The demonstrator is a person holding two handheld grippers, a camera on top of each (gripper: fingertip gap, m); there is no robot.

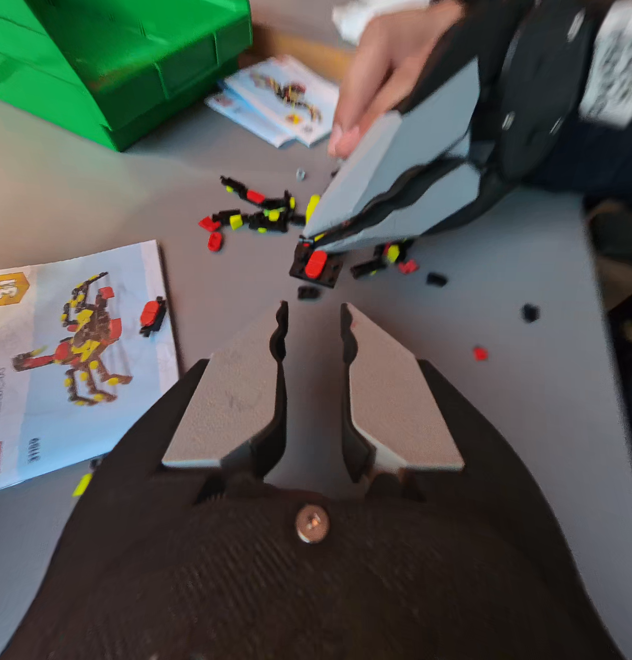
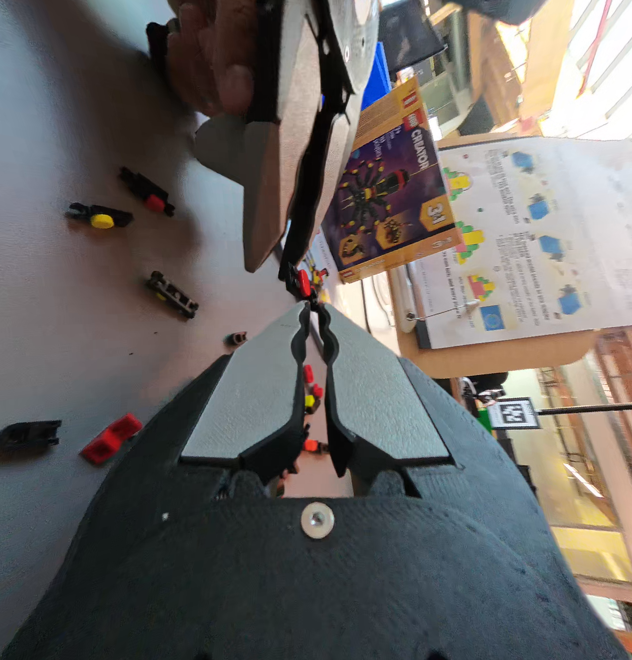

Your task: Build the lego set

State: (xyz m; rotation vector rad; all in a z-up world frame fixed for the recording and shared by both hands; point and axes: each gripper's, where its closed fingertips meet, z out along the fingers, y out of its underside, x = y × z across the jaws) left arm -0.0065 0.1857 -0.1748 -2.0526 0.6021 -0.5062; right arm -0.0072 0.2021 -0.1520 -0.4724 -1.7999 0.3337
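Note:
My left gripper [image 1: 314,310] is open and empty above the grey table [image 1: 236,321]. Just ahead of its fingertips hangs a small black plate with a red rounded tile [image 1: 316,264]. My right gripper [image 1: 309,239] comes in from the upper right and is shut on the top edge of that plate. In the right wrist view my right gripper [image 2: 313,308] pinches the black plate with the red tile [image 2: 300,282] at its very tips. My left gripper [image 2: 275,268] reaches down from above, close to the plate. A small black piece [image 1: 309,292] lies on the table under the plate.
Loose black, red and yellow pieces [image 1: 261,214] lie scattered on the table. An instruction booklet [image 1: 75,357] with a red-and-black piece [image 1: 153,314] on it lies at the left, with more booklets [image 1: 282,100] behind. A green bin [image 1: 128,64] stands at the back left. A toy box [image 2: 389,200] and a clipboard [image 2: 539,232] stand beyond. Left and right tips are no more than a few centimetres apart.

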